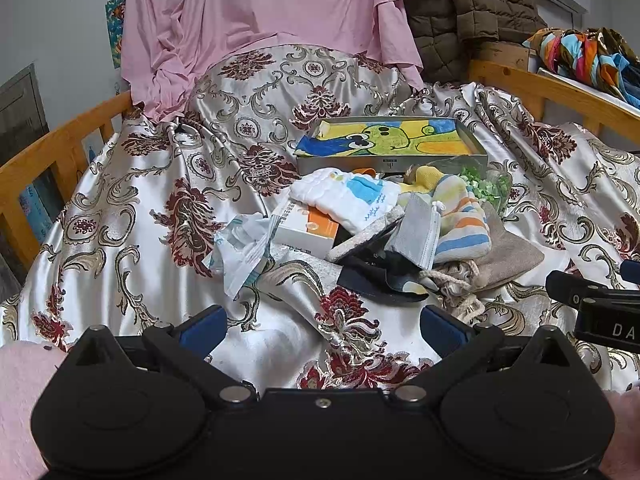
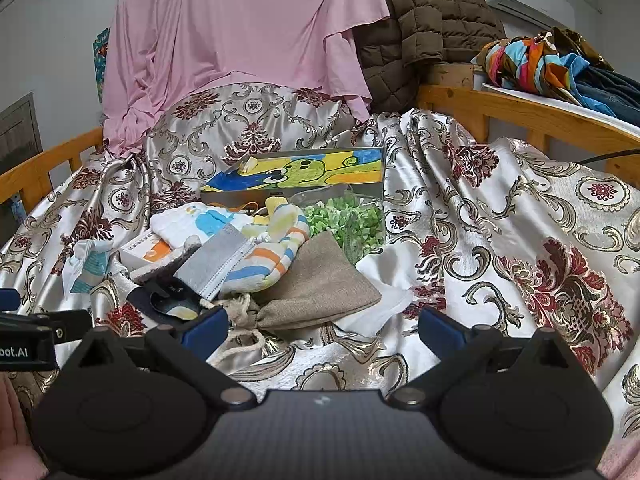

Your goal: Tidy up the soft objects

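A pile of soft things lies on a patterned satin bedcover: a white cloth with a blue patch (image 1: 346, 196) (image 2: 188, 222), a striped towel (image 1: 460, 224) (image 2: 272, 252), a grey face mask (image 1: 416, 232) (image 2: 218, 260), a tan drawstring pouch (image 1: 508, 256) (image 2: 316, 284), and dark insoles (image 1: 380, 276) (image 2: 168, 300). Behind them sits an open grey box (image 1: 390, 162) (image 2: 360, 156) holding a frog-print cloth (image 1: 384, 138) (image 2: 300, 172). My left gripper (image 1: 322, 330) is open and empty, short of the pile. My right gripper (image 2: 322, 330) is open and empty, just short of the pouch.
A small white and orange carton (image 1: 304, 228) (image 2: 146, 250), a crumpled wrapper (image 1: 240, 248) (image 2: 90, 264) and a bag of green bits (image 1: 486, 186) (image 2: 344, 220) lie in the pile. Wooden bed rails (image 1: 56, 152) (image 2: 532, 114) flank the bed. A pink sheet (image 1: 260, 12) hangs behind.
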